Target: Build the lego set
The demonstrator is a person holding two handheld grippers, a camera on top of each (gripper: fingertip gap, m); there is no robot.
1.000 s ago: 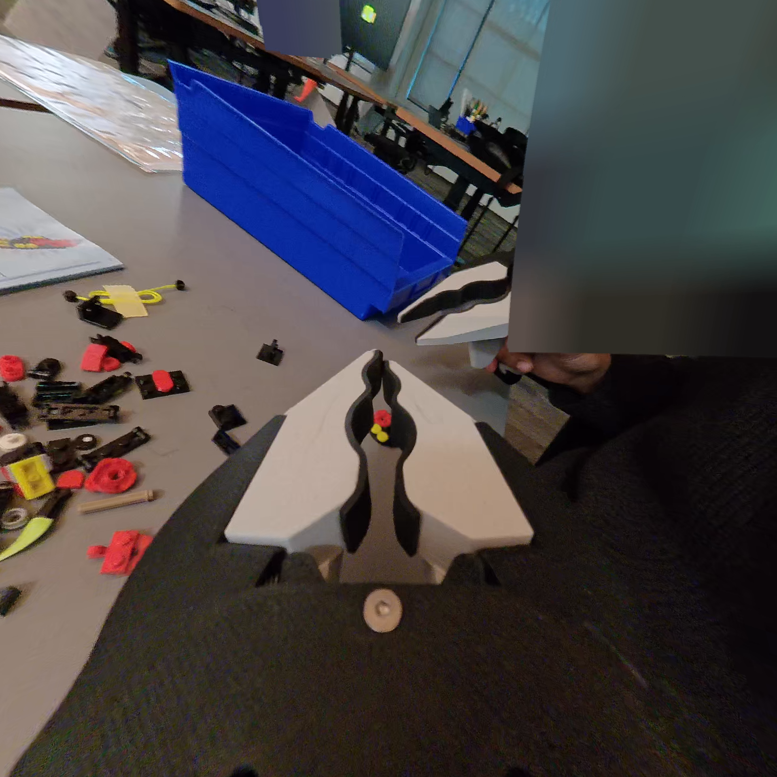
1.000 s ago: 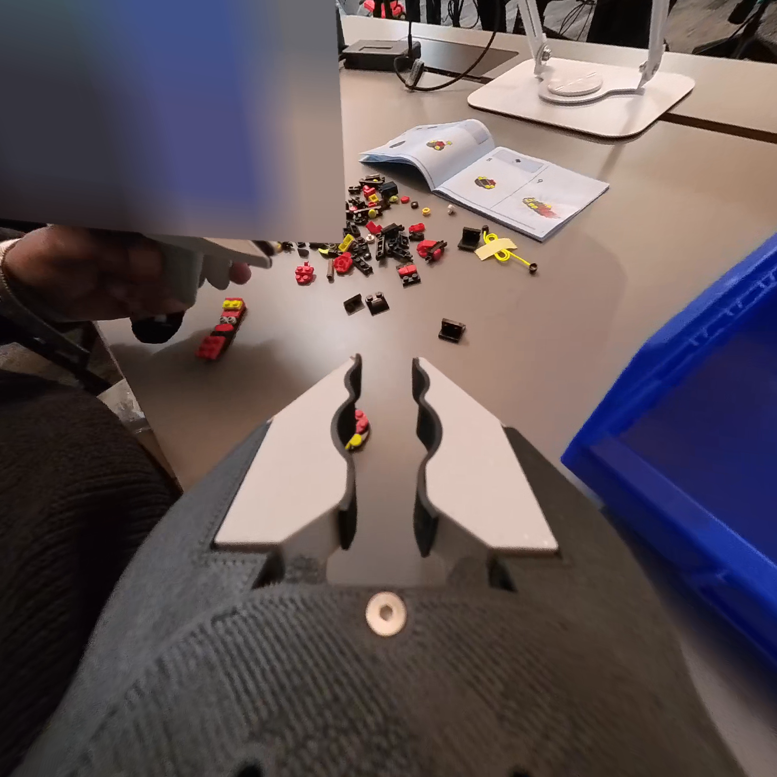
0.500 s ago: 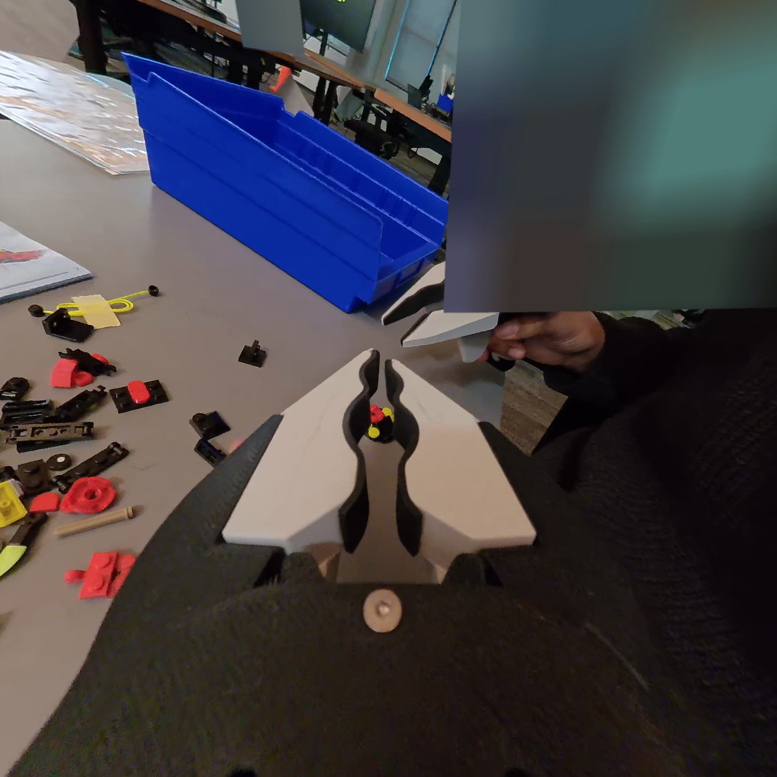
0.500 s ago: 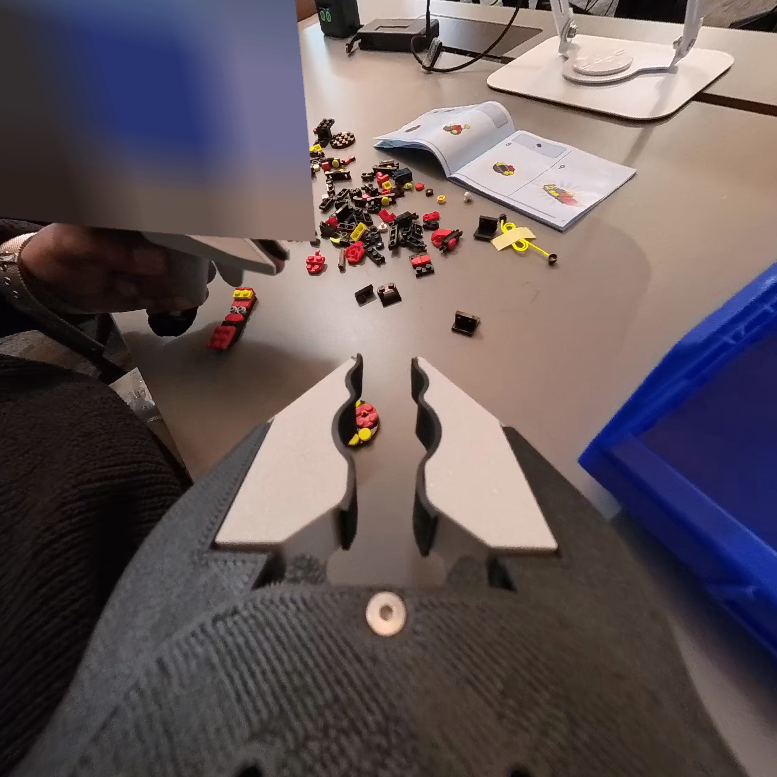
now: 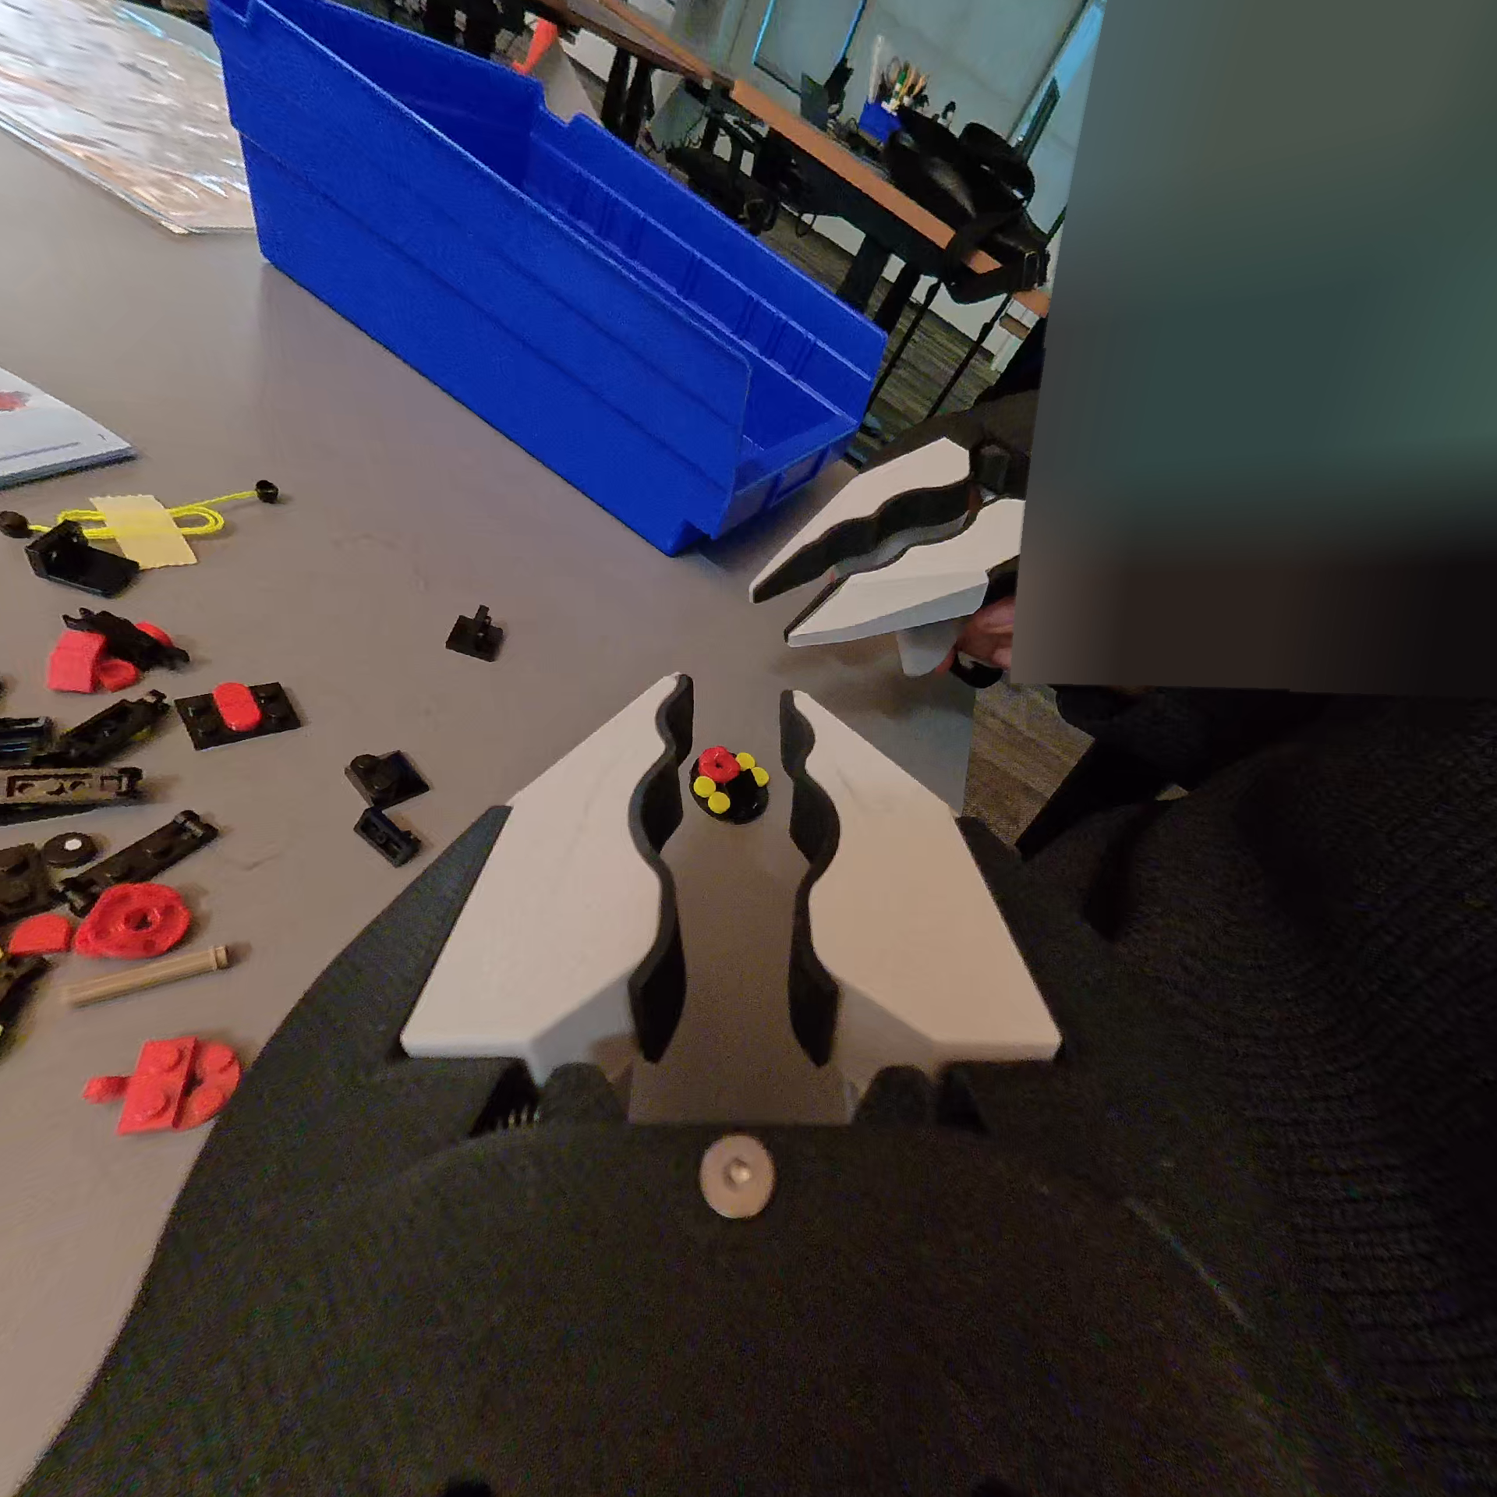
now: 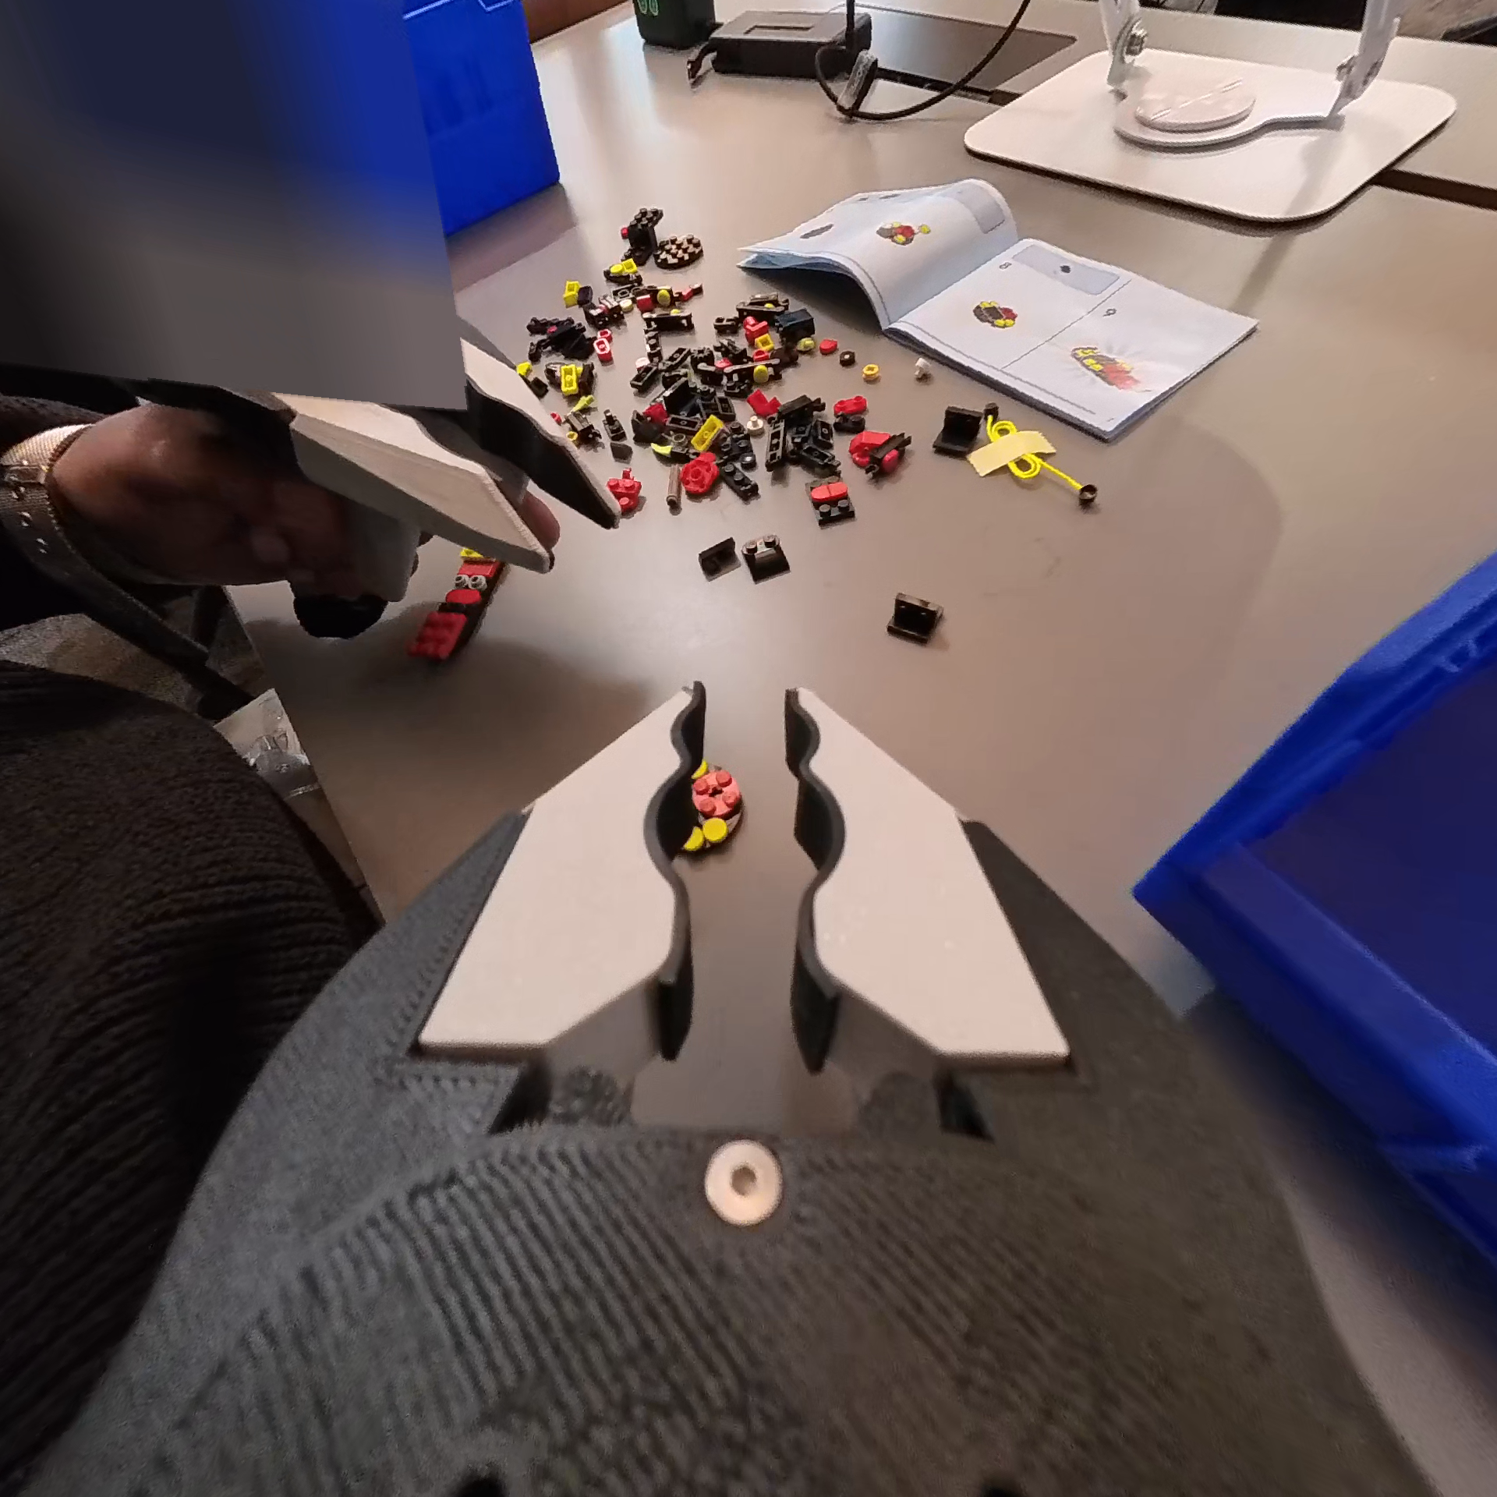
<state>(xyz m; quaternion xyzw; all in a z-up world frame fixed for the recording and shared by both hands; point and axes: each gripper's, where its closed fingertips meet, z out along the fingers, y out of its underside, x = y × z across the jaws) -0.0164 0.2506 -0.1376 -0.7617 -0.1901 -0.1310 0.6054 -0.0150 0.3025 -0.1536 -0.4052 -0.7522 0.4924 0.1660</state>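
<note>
No writing can be read in either view. The open instruction booklet (image 6: 1004, 300), lying on the far right part of the table (image 6: 1053, 616) beyond the scattered lego pieces (image 6: 713, 389), carries printed drawings and small marks near its page corners, but these are too small and soft to make out. Only a blurred corner of it shows at the left edge of the left wrist view. The pale yellow tag (image 6: 1012, 449) round the yellow cord (image 6: 1045, 470), just near the booklet, looks blank, and the visible walls of the blue bin (image 5: 526, 267) look plain.
</note>
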